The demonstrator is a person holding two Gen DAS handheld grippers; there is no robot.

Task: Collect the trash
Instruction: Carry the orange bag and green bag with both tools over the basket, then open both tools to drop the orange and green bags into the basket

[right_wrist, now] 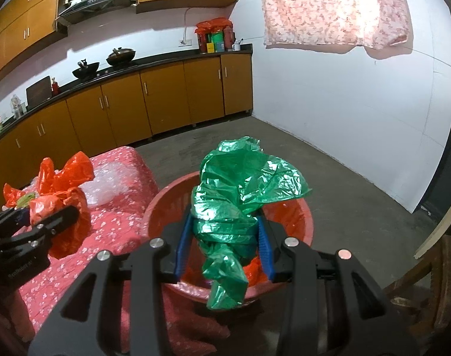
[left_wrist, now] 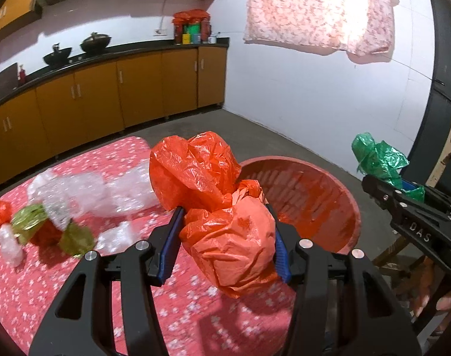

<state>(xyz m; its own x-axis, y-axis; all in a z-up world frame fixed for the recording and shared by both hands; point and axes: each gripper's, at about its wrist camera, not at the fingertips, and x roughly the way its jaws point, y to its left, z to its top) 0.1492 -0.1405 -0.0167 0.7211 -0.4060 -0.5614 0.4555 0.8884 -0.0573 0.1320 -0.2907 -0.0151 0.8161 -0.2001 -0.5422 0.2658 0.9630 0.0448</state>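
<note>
Left gripper (left_wrist: 225,234) clamps orange bag (left_wrist: 213,195); right gripper (right_wrist: 225,240) clamps green bag (right_wrist: 240,195) above basket (right_wrist: 302,216).

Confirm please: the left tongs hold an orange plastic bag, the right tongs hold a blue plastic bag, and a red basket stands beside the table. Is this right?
One detail is wrong. The bag in the right tongs is green, not blue; only the tong pads are blue, as the right wrist view shows. The left tongs do hold an orange plastic bag, and the red basket stands beside the table.

My green crumpled plastic bag (right_wrist: 240,207) hides the red plastic basket's (right_wrist: 302,222) interior; clear bubble wrap (left_wrist: 77,192) is motion-blurred.
</note>
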